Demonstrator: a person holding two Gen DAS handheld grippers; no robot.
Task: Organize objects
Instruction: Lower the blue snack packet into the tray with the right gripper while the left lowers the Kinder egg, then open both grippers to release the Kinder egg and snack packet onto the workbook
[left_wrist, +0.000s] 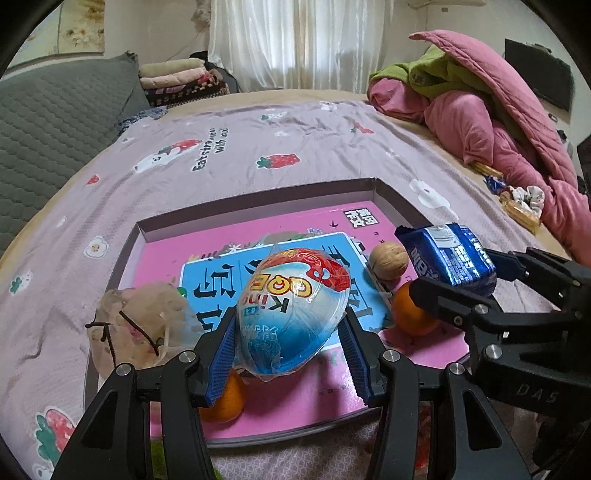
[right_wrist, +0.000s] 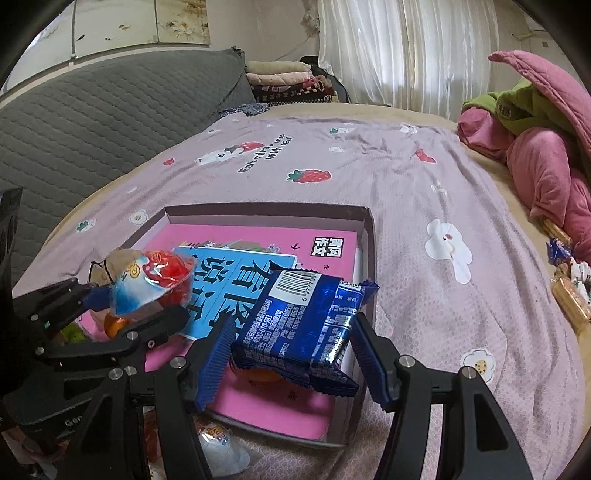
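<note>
Above bed (left_wrist: 258, 147), jaws clamping egg-shaped snack (left_wrist: 291, 314), blue packet (right_wrist: 299, 332).

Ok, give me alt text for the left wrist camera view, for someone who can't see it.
The left gripper holds an egg-shaped snack pack over a shallow box on a bed; inside lie a pink book, a walnut and oranges. At right, the right gripper holds a blue wrapper.

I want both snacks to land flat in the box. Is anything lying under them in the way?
Yes. Under the egg-shaped snack in the left gripper, the box holds books, an orange and a pouch. Below the blue packet in the right gripper sit another orange and a walnut.
</note>
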